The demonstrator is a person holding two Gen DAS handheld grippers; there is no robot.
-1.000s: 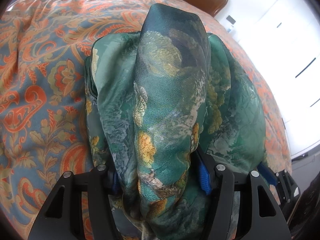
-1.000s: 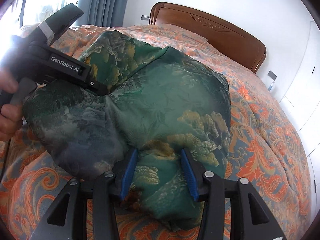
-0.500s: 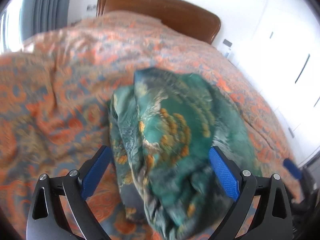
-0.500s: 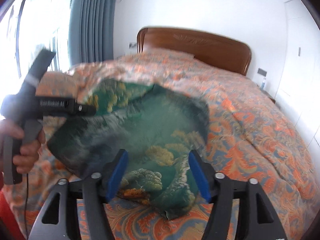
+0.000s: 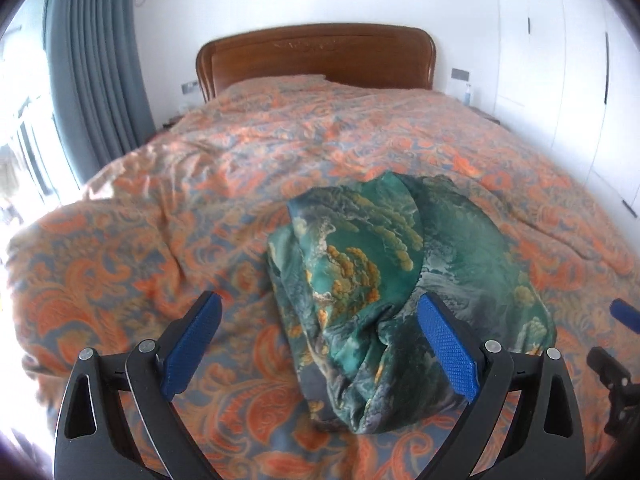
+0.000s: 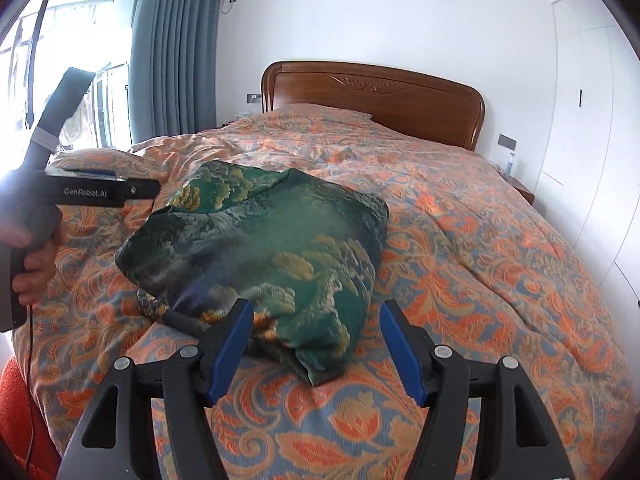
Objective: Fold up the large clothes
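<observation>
One folded green garment (image 5: 384, 280) just ahead of fingers. One bed (image 6: 500, 280), one wooden headboard (image 6: 376, 92) far beyond fingers. Two grippers: left gripper (image 5: 320, 344), right gripper (image 6: 320, 348). One bottle (image 5: 467, 93), one curtain (image 6: 172, 48).

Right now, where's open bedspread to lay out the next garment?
Open bedspread left of the folded green garment, and between it and the headboard. Also right of it toward the wardrobe. The near edge is crowded by both grippers.
</observation>
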